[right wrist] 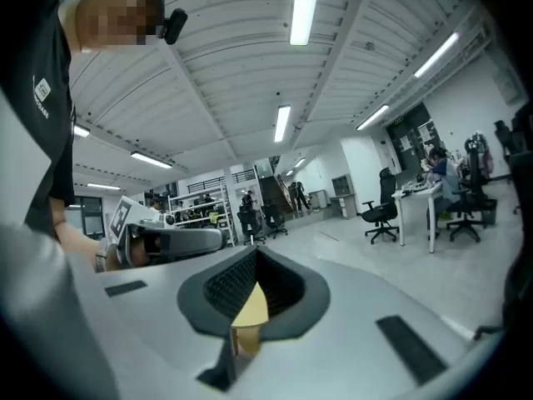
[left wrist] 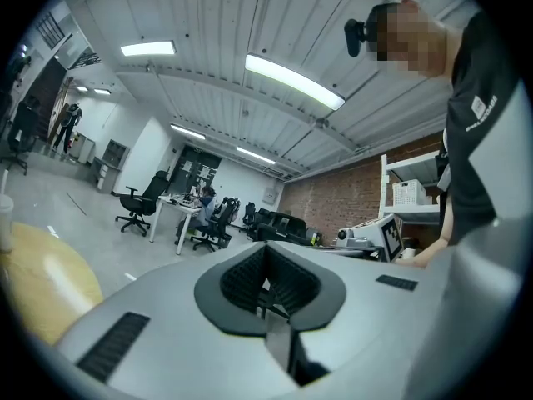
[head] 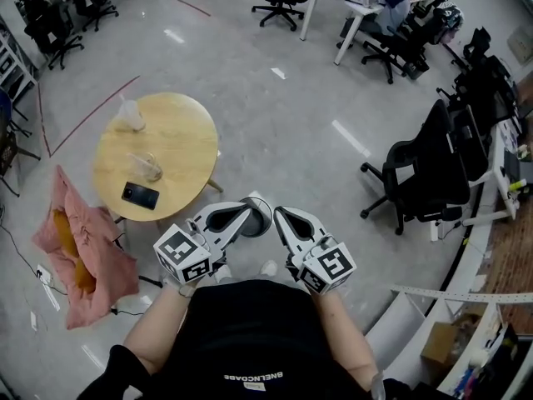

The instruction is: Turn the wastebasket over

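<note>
Both grippers empty, basket's on the floor

Round wooden surface sits off to my left. The wastebasket is down on the floor, peeking out between my left gripper and right gripper, both with jaws pressed together on nothing.

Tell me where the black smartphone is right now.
In the head view, left side: the black smartphone lies on the round wooden table, near its lower edge, just below a clear container.
</note>
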Available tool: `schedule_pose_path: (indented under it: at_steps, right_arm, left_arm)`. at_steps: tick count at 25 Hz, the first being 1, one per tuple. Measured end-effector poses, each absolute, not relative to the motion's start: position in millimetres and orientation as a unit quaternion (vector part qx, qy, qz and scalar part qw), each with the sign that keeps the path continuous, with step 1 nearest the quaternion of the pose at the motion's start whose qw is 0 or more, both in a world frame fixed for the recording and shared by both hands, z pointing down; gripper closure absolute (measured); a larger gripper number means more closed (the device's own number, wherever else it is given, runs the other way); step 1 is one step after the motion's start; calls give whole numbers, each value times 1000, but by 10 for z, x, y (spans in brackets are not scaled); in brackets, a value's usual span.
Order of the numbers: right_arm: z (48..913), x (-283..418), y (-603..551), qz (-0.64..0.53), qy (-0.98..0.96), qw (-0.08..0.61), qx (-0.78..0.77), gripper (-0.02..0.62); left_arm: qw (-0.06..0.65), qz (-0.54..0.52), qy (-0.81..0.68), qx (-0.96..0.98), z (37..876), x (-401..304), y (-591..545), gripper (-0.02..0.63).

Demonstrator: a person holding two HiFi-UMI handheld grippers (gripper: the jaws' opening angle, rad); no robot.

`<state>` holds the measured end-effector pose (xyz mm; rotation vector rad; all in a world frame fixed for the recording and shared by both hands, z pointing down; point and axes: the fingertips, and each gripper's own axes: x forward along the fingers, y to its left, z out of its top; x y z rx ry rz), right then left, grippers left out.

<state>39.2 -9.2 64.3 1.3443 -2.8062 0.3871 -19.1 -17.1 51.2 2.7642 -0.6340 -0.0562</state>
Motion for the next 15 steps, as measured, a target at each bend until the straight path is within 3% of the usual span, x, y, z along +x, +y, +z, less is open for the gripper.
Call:
schedule_pose_path:
  at_steps: [15]
  right_arm:
    - [574,475,-264,104,-888,-3,448,586]
  left_arm:
    - [162,-32,-217,962,465,-119,-332,592]
